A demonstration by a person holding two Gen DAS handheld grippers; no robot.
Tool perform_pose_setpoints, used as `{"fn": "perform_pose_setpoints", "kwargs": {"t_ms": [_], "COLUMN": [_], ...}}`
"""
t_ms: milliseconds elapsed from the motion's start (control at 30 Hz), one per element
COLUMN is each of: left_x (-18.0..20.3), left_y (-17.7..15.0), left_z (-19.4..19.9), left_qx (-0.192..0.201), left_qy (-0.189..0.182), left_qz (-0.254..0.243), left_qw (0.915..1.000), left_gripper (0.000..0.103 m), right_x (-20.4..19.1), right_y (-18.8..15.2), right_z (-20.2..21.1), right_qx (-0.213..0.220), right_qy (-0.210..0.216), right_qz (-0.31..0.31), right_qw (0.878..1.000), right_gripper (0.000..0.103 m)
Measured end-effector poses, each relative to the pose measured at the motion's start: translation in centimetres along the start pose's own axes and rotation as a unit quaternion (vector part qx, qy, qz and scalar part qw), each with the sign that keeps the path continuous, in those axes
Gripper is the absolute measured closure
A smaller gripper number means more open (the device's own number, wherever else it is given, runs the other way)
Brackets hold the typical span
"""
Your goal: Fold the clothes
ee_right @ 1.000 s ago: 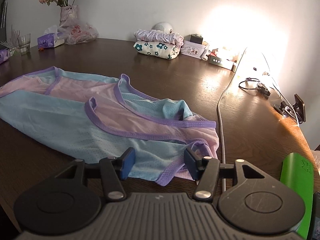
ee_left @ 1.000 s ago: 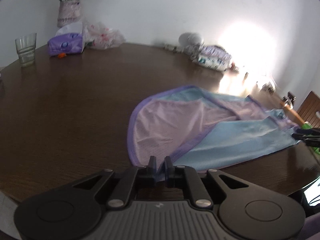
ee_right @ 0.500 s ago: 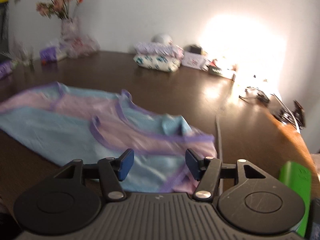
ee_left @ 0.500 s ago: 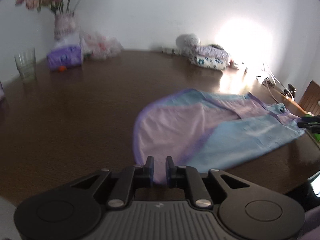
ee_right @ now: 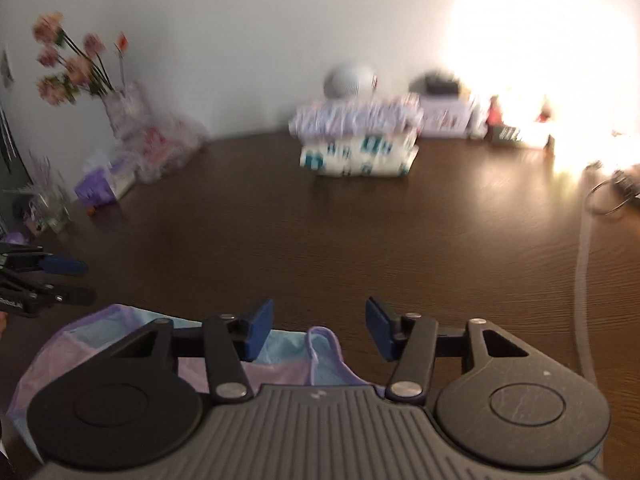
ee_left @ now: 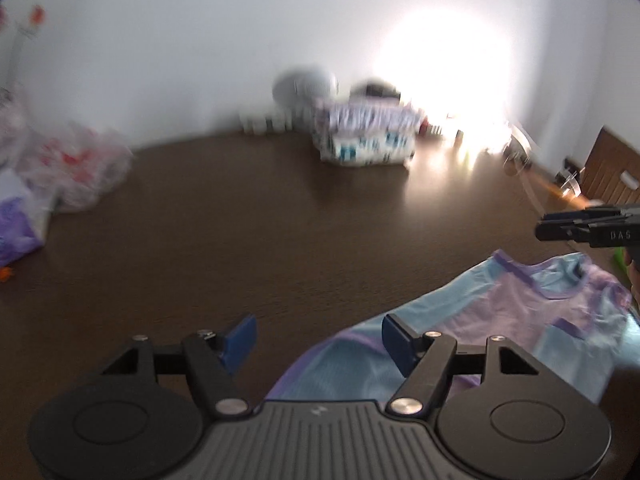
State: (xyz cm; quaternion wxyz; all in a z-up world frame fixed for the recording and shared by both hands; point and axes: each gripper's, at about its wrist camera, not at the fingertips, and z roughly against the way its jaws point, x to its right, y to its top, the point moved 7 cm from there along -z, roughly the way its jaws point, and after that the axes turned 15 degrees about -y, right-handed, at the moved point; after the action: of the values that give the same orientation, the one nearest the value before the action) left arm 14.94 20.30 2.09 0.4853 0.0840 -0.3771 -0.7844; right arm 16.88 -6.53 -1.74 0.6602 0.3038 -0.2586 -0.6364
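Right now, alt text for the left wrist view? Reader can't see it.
The left gripper is open above a dark wooden table, its blue pads apart, with a blue and lilac garment lying under and to the right of it. The right gripper pokes in at the right edge; a blurred stack of folded clothes sits by the white wall.

left gripper [ee_left: 316,338] jaws now apart, garment [ee_left: 520,320] released, apparently folded over

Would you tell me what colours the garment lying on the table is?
The garment is light blue and pale lilac with darker purple trim, seen best in the left wrist view.
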Motion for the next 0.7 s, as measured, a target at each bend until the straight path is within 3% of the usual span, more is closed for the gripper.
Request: {"fn": "perform_pose_setpoints", "kwargs": {"t_ms": [67, 133, 167, 267, 333, 433, 467, 567, 700], "left_x": [-0.8, -1.1, -1.1, -1.0, -1.0, -1.0, -0.9, -0.3, 1.2], "left_y": [0.1, 0.0, 0.0, -0.3, -0.6, -0.9, -1.0, -0.7, -0.6], "left_z": [-2.3, -3.5, -3.8, -4.1, -4.4, -4.2, -4.1, -4.0, -2.6], "left_qx": [-0.036, -0.046, -0.044, -0.044, -0.054, -0.051, -0.051, -0.040, -0.019], "left_qy": [0.002, 0.001, -0.004, -0.015, -0.007, -0.008, -0.010, -0.009, 0.006], "left_qz": [0.040, 0.062, 0.063, 0.048, 0.034, 0.022, 0.024, 0.009, -0.022], "left_qw": [0.9985, 0.9970, 0.9970, 0.9978, 0.9979, 0.9984, 0.9983, 0.9991, 0.9996], "left_gripper": [0.038, 0.045, 0.045, 0.048, 0.055, 0.077, 0.091, 0.099, 0.099], "right_x": [-0.8, -1.2, -1.3, -1.4, -1.4, -1.2, -1.1, -1.0, -0.8], "right_y": [-0.7, -1.5, -1.9, -2.2, -2.4, -2.4, -2.3, -1.8, -1.2], "right_z": [-1.7, -2.4, -2.7, -2.6, -2.5, -2.1, -1.8, -0.3, 2.8], "right_qx": [-0.011, -0.018, -0.021, -0.015, -0.014, -0.010, -0.006, 0.014, 0.050], "right_qy": [-0.007, -0.009, -0.009, -0.011, -0.008, -0.003, -0.001, 0.008, 0.030], "right_qz": [0.009, 0.017, 0.020, 0.027, 0.028, 0.026, 0.024, 0.022, 0.022], "right_qw": [1.000, 1.000, 1.000, 0.999, 0.999, 1.000, 1.000, 1.000, 0.998], "right_gripper": [0.060, 0.067, 0.077, 0.087, 0.093, 0.097, 0.098, 0.098, 0.098]}}
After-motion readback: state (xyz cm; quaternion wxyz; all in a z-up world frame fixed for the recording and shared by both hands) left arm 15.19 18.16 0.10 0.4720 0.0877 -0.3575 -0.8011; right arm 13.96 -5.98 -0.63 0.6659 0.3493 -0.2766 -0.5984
